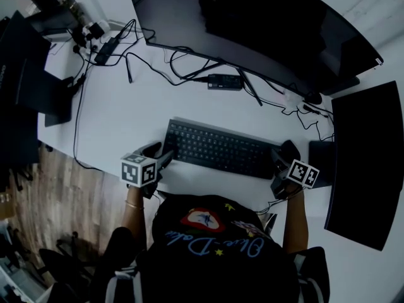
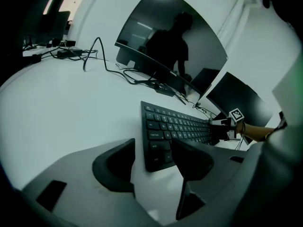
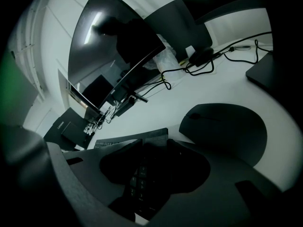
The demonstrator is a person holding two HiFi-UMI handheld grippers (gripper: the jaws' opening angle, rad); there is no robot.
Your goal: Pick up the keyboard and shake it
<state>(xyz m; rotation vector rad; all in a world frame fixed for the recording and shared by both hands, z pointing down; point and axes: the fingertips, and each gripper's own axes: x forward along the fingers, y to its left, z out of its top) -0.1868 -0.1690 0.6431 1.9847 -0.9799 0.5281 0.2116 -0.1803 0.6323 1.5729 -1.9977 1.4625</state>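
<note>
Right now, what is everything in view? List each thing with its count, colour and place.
white desk: one, white, under everything else.
black flat keyboard: one, black, near middle of the desk.
curved black monitor: one, black, far side of the desk.
dark flat panel: one, black, right of the keyboard.
black rounded mouse: one, black, by the keyboard's right end.
black power brick: one, black, between keyboard and monitor.
thin black cables: several, black, across the far desk.
wooden floor: brown, left of the desk.
left gripper: one, grey, open around the keyboard's left end.
right gripper: one, grey, closed on the keyboard's right end.
person's black shirt: one, bottom of the head view.
</note>
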